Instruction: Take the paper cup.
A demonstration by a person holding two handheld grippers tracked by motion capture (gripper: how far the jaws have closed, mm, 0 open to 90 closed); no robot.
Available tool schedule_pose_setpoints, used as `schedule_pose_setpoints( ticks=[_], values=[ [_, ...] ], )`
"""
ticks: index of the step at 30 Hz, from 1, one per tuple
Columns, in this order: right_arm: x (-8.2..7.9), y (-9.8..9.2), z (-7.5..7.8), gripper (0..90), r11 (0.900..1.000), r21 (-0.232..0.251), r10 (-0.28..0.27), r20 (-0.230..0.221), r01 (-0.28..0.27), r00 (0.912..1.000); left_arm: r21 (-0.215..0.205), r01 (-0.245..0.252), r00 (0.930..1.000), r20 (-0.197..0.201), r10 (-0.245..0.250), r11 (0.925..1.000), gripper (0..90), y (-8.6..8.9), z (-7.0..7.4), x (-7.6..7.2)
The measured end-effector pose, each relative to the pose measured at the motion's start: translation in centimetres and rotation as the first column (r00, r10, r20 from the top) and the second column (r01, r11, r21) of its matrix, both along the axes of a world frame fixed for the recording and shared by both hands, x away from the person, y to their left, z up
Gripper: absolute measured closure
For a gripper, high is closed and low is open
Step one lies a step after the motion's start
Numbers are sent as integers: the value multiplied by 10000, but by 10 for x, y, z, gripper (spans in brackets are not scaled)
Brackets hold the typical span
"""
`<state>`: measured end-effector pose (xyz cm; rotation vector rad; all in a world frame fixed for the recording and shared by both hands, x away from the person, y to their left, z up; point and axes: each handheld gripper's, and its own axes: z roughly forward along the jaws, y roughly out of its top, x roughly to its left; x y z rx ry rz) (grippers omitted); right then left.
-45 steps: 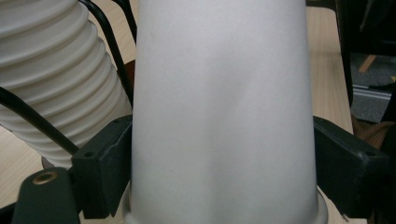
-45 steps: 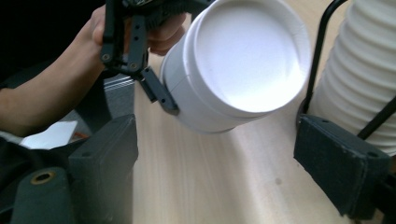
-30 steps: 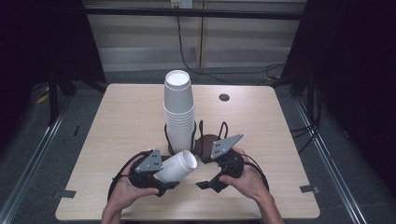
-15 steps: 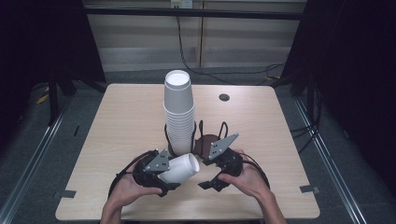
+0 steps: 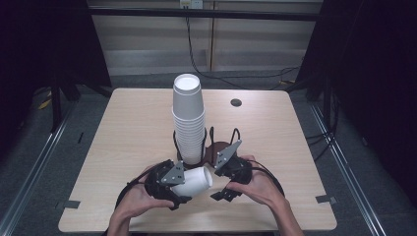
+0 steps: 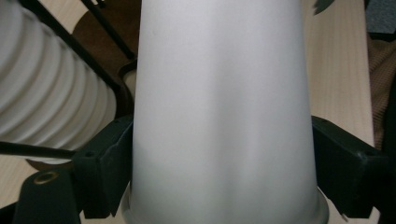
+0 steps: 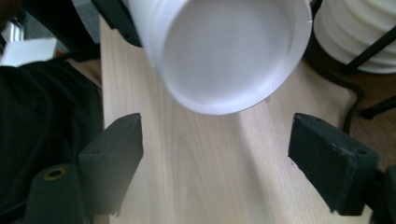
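Note:
A white paper cup (image 5: pixel 195 181) lies on its side just above the table, and my left gripper (image 5: pixel 183 188) is shut on it. In the left gripper view the pads (image 6: pixel 109 163) press both sides of the cup (image 6: pixel 219 93) near its rim, with the base pointing away. My right gripper (image 5: pixel 217 183) stands open to the right of the cup and faces its base. In the right gripper view the cup's recessed base (image 7: pixel 229 51) hangs beyond the open right gripper (image 7: pixel 217 154), apart from both jaws.
A tall stack of upturned white cups (image 5: pixel 188 118) stands in a black wire holder (image 5: pixel 216 147) on a brown base at mid-table, just behind both grippers. A small dark disc (image 5: pixel 236 102) lies at the back of the wooden table (image 5: pixel 128 128). The table's front edge is close to the hands.

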<state>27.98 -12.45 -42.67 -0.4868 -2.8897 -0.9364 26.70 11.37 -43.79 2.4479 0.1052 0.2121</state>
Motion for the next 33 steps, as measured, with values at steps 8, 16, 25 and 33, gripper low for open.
schedule_pose_setpoints(
  ticks=[8, 16, 25, 33],
  values=[
    [2, 7, -4, 161, 9988, -331, 347, -293, -357, 9990, 530, 366, 9993, 30, -368, 9979, 155, -8, -2, -2],
    [3, 16, -5, 186, 9952, -842, 458, -517, -501, 9976, 890, 558, 9984, 1, -560, 9945, 156, -15, -2, -7],
    [5, 22, -4, 181, 9941, -554, 900, -633, -935, 9939, 976, 743, 9971, -248, -722, 9925, 157, -20, -4, -7],
    [6, 28, -7, 197, 9918, -412, 1163, -1018, -1210, 9880, 881, 891, 9959, -204, -877, 9921, 157, -21, -3, -9]
  ],
)
